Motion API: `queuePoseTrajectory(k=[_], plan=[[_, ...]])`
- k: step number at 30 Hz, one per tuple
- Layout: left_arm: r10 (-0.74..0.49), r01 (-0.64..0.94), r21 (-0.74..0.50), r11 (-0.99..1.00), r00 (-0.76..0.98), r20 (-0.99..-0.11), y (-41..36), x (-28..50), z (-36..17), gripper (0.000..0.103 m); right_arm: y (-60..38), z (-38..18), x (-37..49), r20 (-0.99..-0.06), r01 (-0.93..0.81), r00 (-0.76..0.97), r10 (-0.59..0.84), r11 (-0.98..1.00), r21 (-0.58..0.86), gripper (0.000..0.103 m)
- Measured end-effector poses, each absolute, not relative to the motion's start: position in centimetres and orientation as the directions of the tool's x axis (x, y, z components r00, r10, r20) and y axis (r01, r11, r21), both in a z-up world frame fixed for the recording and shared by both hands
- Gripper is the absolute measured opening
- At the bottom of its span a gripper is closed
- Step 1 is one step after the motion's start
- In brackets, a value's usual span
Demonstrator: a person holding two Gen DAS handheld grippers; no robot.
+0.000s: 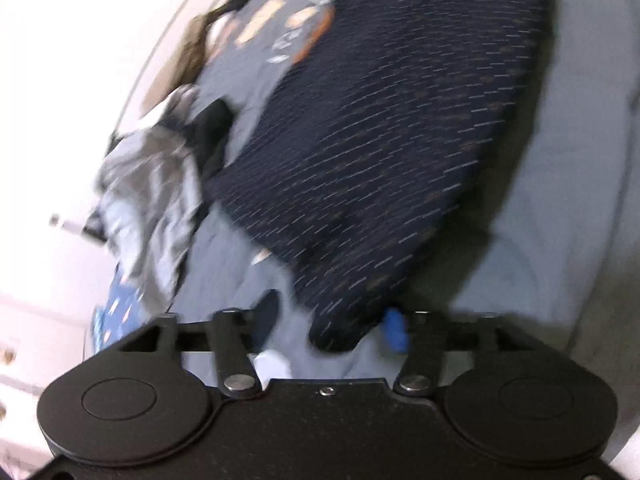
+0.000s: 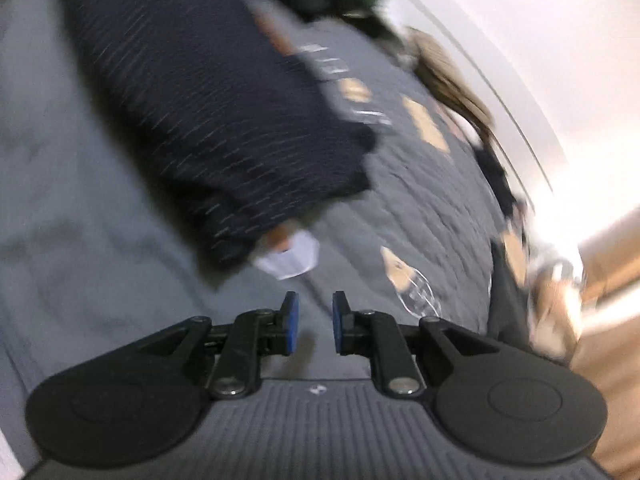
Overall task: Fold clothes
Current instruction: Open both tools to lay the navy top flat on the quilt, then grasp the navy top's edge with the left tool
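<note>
Seen from the left wrist, at far left: a heap of crumpled grey and pale-blue clothes (image 1: 148, 196) against a white wall (image 1: 60, 80). Beside it, a grey-blue T-shirt with tan and orange print (image 1: 272, 36), partly covered by a dark navy garment flecked with short pale dashes (image 1: 380, 140), folded into a long slab. Spread beneath both, a pale grey-blue bed sheet (image 1: 560, 220). At the bottom edge, the left gripper (image 1: 332, 328) with jaws standing well apart, the navy garment's near corner drooping between them; only one blue pad (image 1: 396, 330) plainly visible, just beside the cloth, and through the motion blur no firm pinch apparent, so likely released rather than held.

Seen from the right wrist, at left: bare sheet (image 2: 60, 200), then the same navy garment (image 2: 208, 112) lying diagonally, a small white label (image 2: 292, 258) poking out at its near end. To its right, the printed T-shirt (image 2: 420, 184) laid flat, tan shapes and pale lettering smeared by blur. Further right, more dark and beige clothing (image 2: 452, 76) piled along the wall (image 2: 540, 40). Low in the centre, the right gripper (image 2: 314, 322), blue-padded fingers (image 2: 291, 326) parted by a narrow gap, nothing between them, poised just short of the white label and above the sheet.
</note>
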State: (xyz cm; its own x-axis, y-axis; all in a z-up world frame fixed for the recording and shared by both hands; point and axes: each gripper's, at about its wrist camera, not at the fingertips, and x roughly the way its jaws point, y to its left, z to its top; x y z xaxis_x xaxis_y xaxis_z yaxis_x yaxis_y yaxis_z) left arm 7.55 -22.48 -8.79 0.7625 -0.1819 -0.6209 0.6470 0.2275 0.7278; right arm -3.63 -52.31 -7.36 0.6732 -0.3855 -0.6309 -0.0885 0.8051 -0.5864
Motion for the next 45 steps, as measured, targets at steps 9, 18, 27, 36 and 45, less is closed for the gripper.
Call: queuePoseTrajectory(k=[9,18,27,36,45], plan=[[-0.296,0.543,0.279,0.792,0.741,-0.602,-17.3,9.5,-1.1,0.068,-54.0,-1.4,-4.4,-0.558,0.221,0.795,-0.239,0.97,-0.099,0.051],[-0.493,0.418,-0.274,0.866,0.626,-0.604,-15.1,10.3,-0.8,0.075,-50.6,-2.0,-2.3,-0.571,0.241,0.818,-0.068,0.942,0.232,0.053],[-0.583,0.137,-0.63,0.764,0.563,-0.586,-12.2,9.0,-5.5,0.075,-47.4,-3.3,-0.8,-0.547,0.207,0.837,0.025,0.91,0.359,0.053],[-0.59,0.051,-0.688,0.724,0.562,-0.579,-12.4,9.7,-7.8,0.075,-45.7,-3.6,0.5,-0.572,0.187,0.816,0.09,0.894,0.408,0.053],[-0.547,0.016,-0.657,0.754,0.569,-0.614,-13.9,10.3,-9.1,0.075,-44.5,-2.8,0.6,-0.52,0.116,0.838,0.167,0.876,0.468,0.053]])
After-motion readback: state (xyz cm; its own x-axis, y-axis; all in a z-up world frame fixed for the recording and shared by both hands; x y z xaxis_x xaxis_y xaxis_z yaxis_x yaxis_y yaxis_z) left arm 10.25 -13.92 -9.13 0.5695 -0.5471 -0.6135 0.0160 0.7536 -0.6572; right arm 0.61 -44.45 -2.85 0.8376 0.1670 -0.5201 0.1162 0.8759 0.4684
